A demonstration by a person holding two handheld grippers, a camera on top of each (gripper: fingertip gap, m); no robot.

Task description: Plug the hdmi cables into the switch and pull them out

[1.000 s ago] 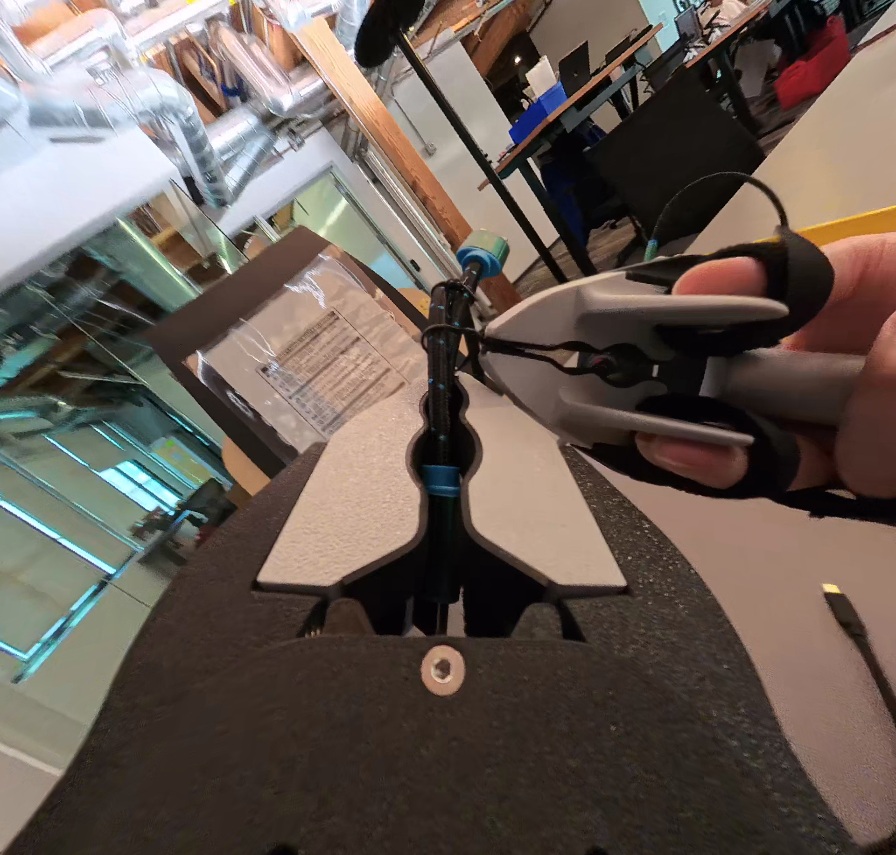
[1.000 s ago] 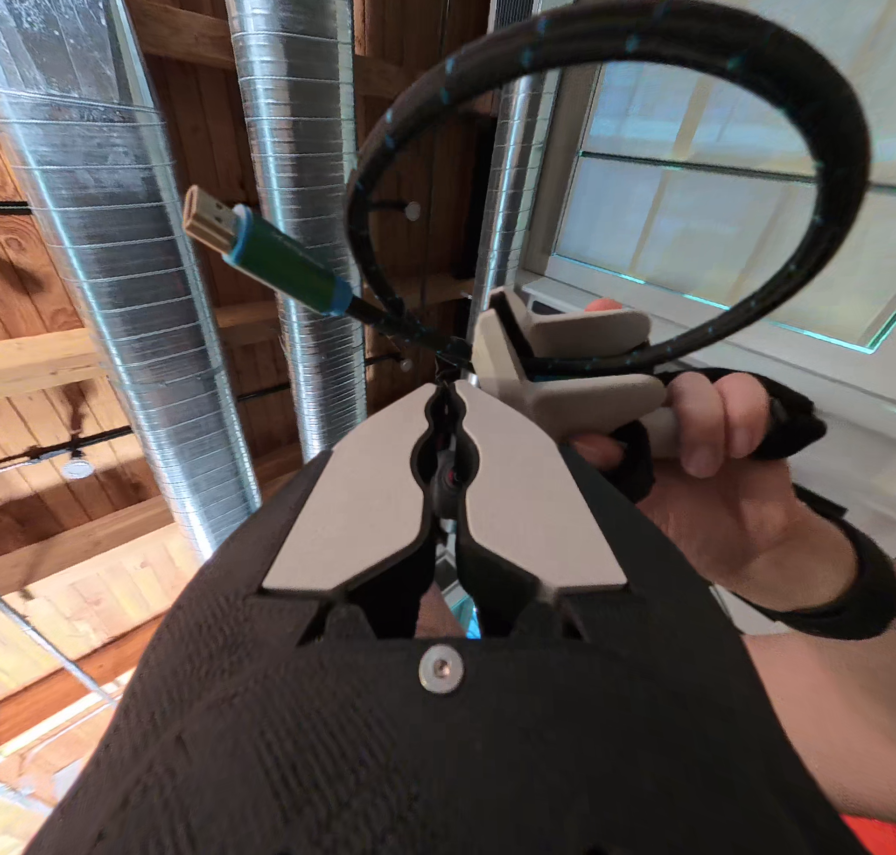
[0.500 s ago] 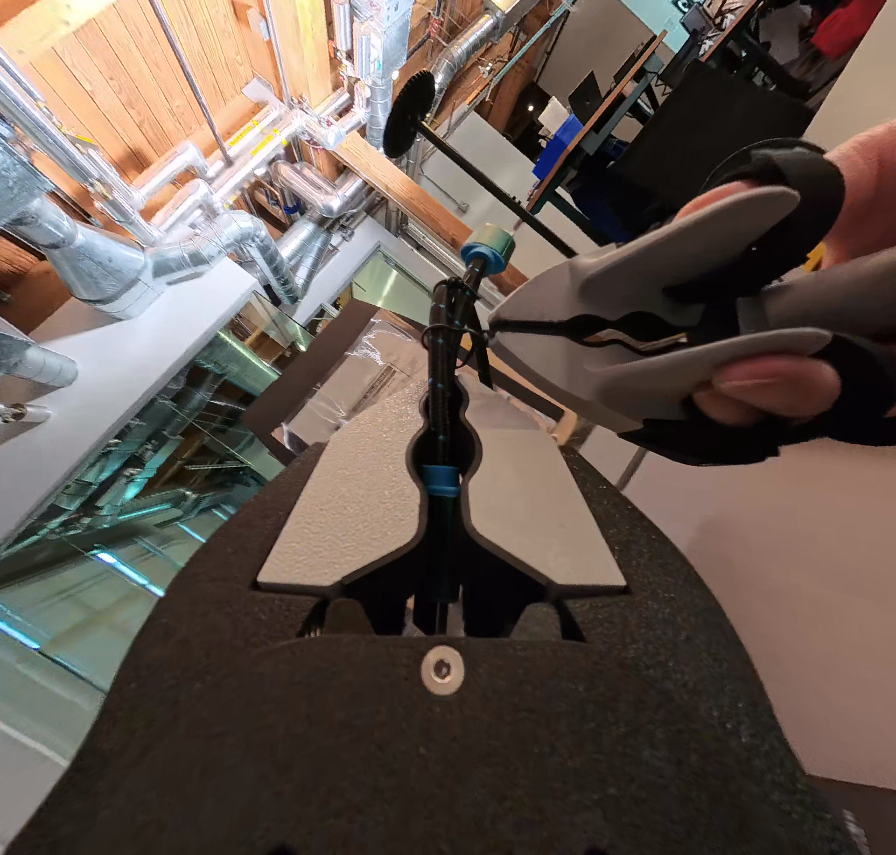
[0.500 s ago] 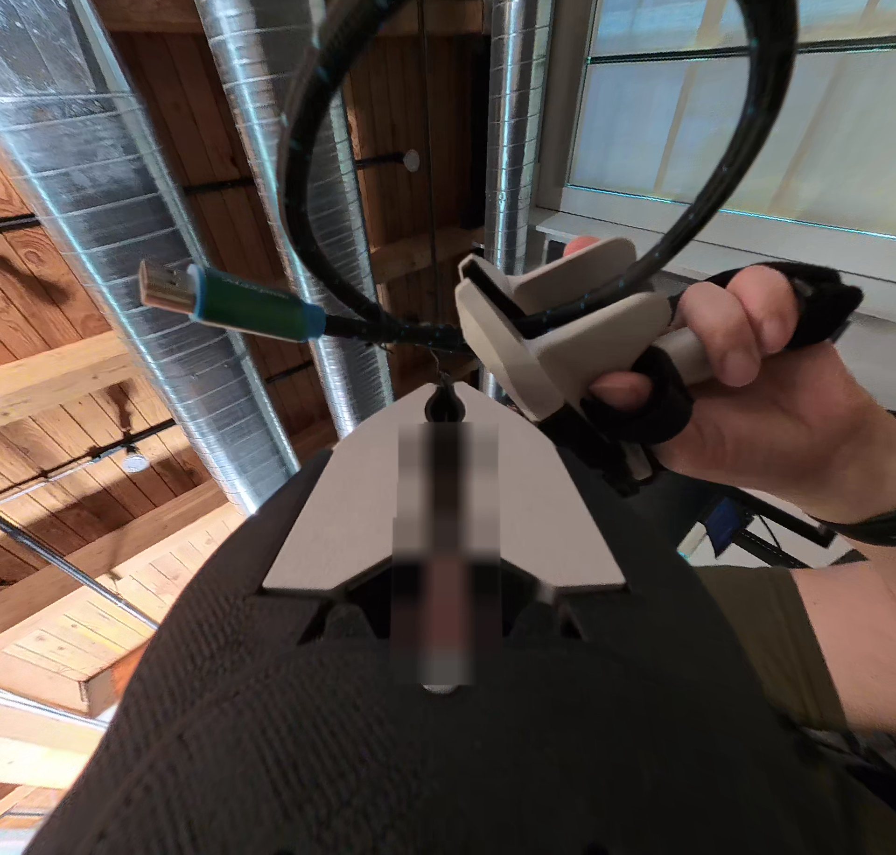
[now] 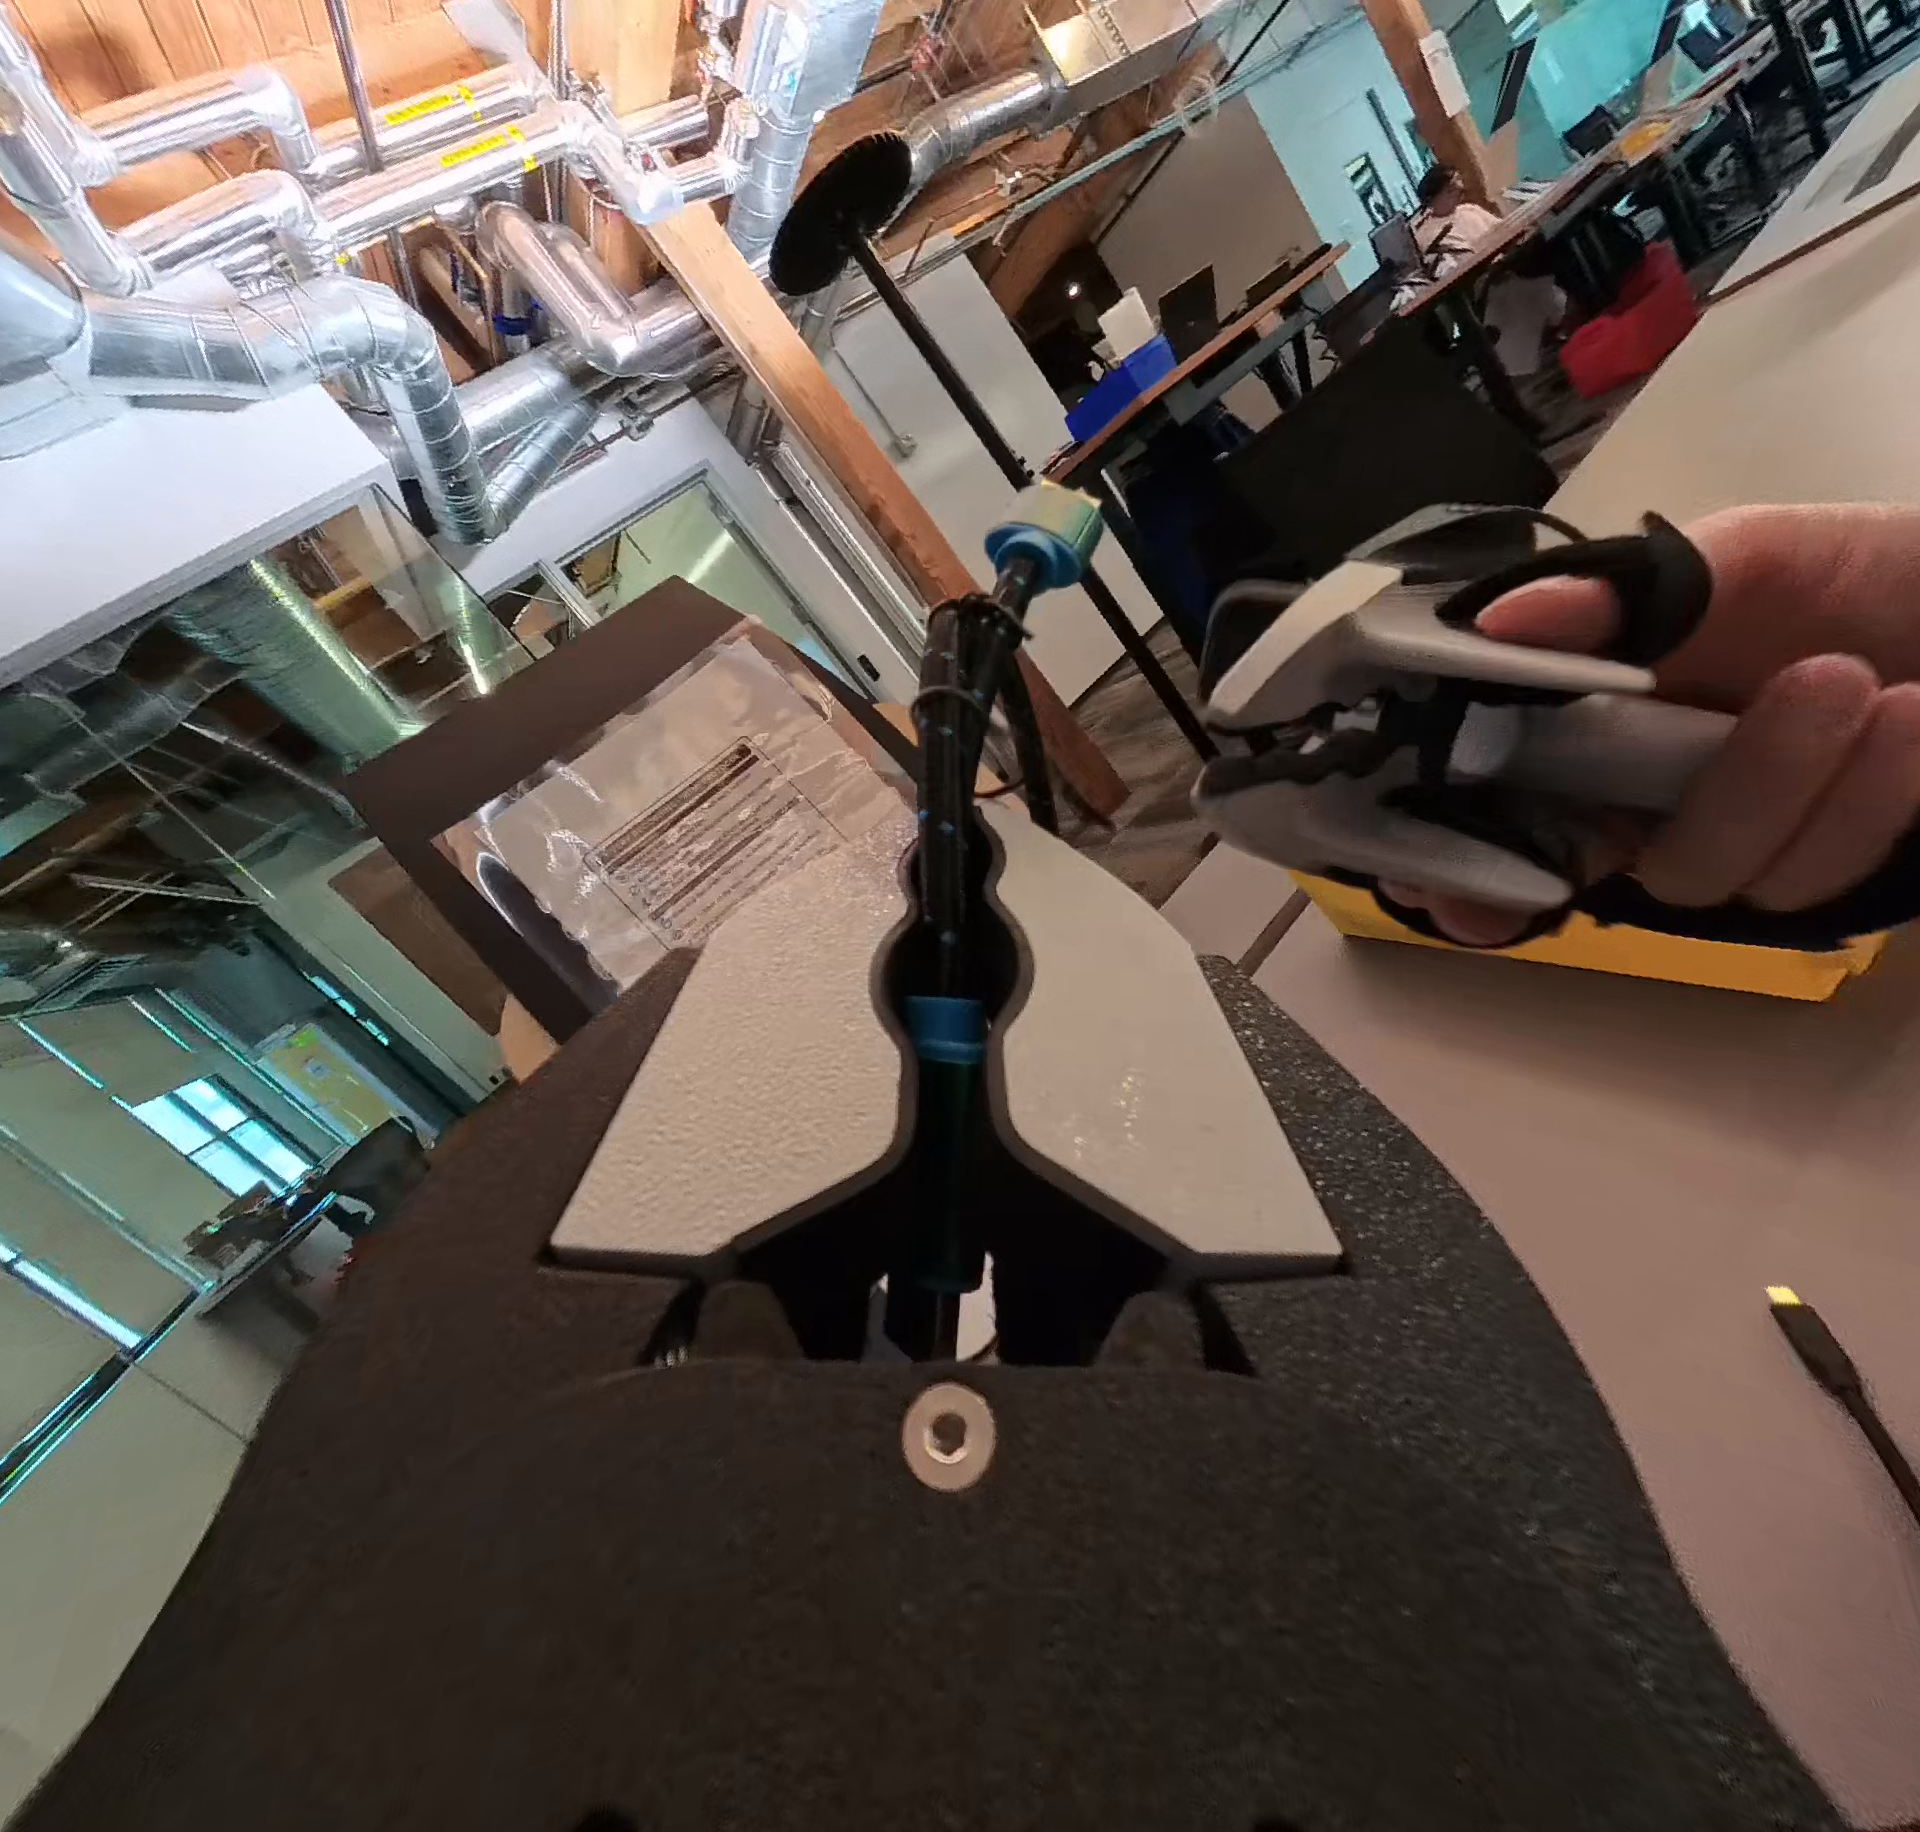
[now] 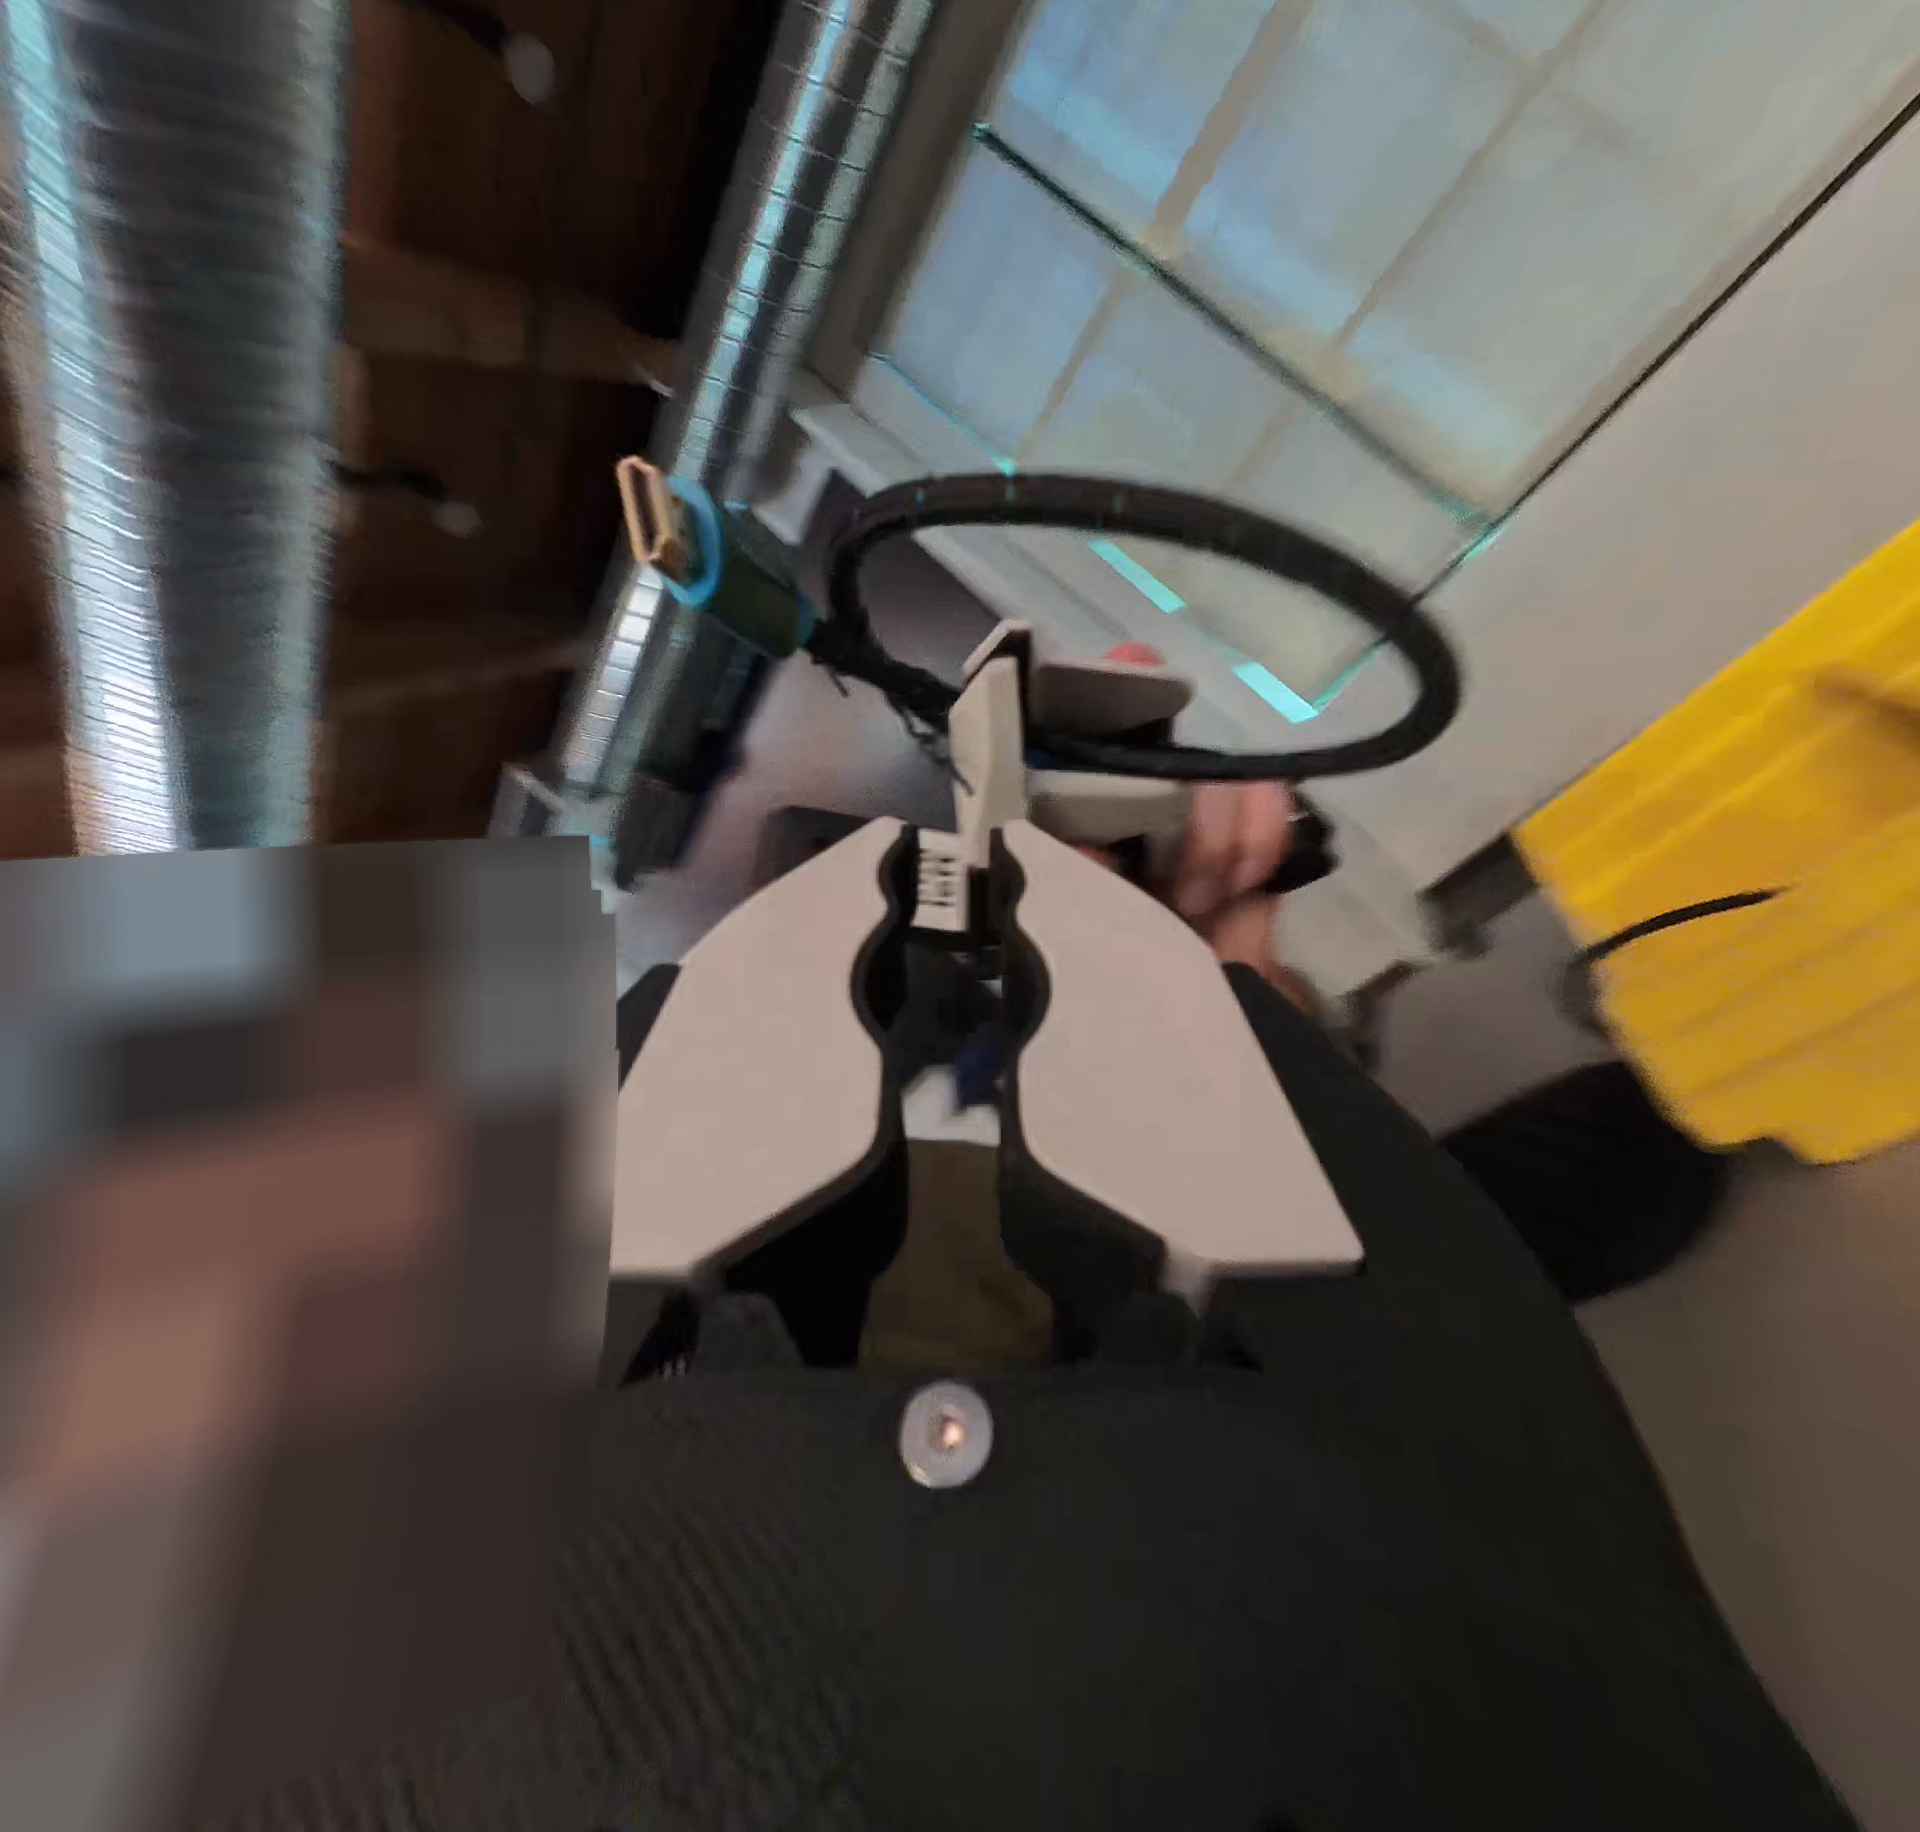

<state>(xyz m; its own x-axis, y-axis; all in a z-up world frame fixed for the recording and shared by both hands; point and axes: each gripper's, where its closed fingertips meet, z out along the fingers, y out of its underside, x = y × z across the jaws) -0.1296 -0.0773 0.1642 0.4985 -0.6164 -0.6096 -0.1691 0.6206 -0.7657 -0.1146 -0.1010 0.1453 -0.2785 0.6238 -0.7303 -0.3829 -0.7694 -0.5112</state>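
Observation:
My left gripper is shut on a black braided HDMI cable with a blue ring. It holds the cable up in the air. The cable's blue-green plug sticks out past the fingertips, and a thin tie wraps the cable. In the right wrist view the cable forms a loop beyond the left gripper, with the plug pointing up left. My right gripper stands slightly open with nothing seen in it. In the left wrist view it is to the right of the cable, apart from it. The switch is not in view.
A second cable's plug lies on the grey table at the right. A yellow bin stands behind the right gripper and also shows in the right wrist view. A dark frame with a clear plastic bag stands to the left. There is about 4 cm between the tips of the two grippers.
My right gripper has come off the tie on the cable, moved away to the right and opened a little. Both views have tilted down towards the table.

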